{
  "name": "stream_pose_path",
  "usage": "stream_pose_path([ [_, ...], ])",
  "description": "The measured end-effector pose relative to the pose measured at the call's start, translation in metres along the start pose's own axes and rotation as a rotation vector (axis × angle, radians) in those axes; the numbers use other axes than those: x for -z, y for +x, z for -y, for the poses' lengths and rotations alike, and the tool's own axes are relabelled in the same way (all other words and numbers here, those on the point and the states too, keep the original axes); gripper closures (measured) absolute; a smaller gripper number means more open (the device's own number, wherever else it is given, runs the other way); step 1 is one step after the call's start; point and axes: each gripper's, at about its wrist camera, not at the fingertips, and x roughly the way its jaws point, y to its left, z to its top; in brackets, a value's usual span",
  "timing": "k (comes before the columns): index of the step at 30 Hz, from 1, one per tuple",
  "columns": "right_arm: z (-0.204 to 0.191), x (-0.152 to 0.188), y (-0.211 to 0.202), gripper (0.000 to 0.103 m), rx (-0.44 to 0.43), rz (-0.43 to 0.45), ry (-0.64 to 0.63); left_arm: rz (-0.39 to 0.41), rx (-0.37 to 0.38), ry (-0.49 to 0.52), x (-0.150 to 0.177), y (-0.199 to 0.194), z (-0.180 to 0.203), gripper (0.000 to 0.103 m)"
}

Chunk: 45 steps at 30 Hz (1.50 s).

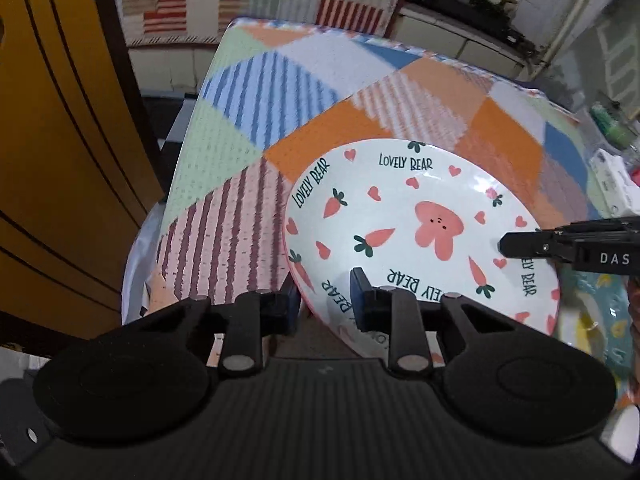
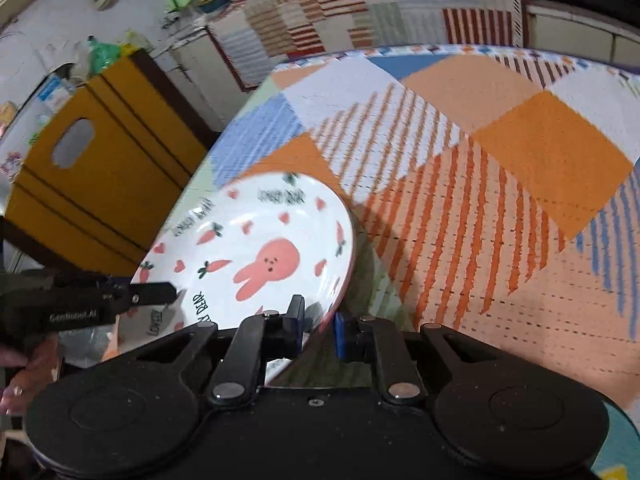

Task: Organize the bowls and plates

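While the plate (image 1: 416,232) is gripped at two places on its rim, it is carried tilted above the table (image 1: 248,184) rather than lying flat on it. In the left wrist view, the near edge of the plate is pinched by the left gripper (image 1: 326,304), one finger lying over the printed face and the other under the pink underside. In the right wrist view, the right gripper (image 2: 318,326) is clenched in the same way on its own near edge, the rim running between the blue pads. Each tool is seen reaching onto the far side of the dish in the other's view, so the plate lies between the jaws and neither hand is clearly nearer. The rabbit and carrot print is turned upward. Beneath it, the patchwork cloth of the table is spread out ahead, apparently bare where it can be seen. A yellow board (image 2: 92,184) with a cut-out handle is stood off the table's left side. Judged from this, a flat set-down would call for both hands lowering evenly, or the rim may slip.
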Motion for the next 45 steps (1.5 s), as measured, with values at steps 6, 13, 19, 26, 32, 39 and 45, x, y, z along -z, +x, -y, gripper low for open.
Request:
stream_pose_path([
  [6, -0.02, 0.009, -0.062, 0.083, 0.039, 0.096, -0.065, 0.012, 0.062, 0.043, -0.006, -0.047, 0.026, 0.078],
  [13, -0.034, 0.03, -0.14, 0.082, 0.05, 0.14, -0.098, 0.055, 0.084, 0.124, 0.005, -0.103, 0.076, 0.078],
  [19, -0.023, 0.055, -0.183, 0.082, 0.099, 0.165, -0.091, 0.059, 0.126, 0.175, 0.016, -0.112, 0.115, 0.078],
  [26, 0.006, 0.083, -0.205, 0.081, 0.15, 0.15, -0.052, 0.002, 0.137, 0.244, 0.022, -0.089, 0.162, 0.077],
  [32, 0.04, 0.105, -0.2, 0.081, 0.174, 0.129, 0.029, -0.081, 0.145, 0.268, 0.024, -0.055, 0.186, 0.077],
  [39, 0.065, 0.12, -0.182, 0.08, 0.19, 0.095, 0.084, -0.135, 0.137, 0.273, 0.033, -0.021, 0.196, 0.076],
  [45, 0.077, 0.128, -0.168, 0.08, 0.201, 0.064, 0.104, -0.155, 0.123, 0.275, 0.04, -0.004, 0.199, 0.075],
])
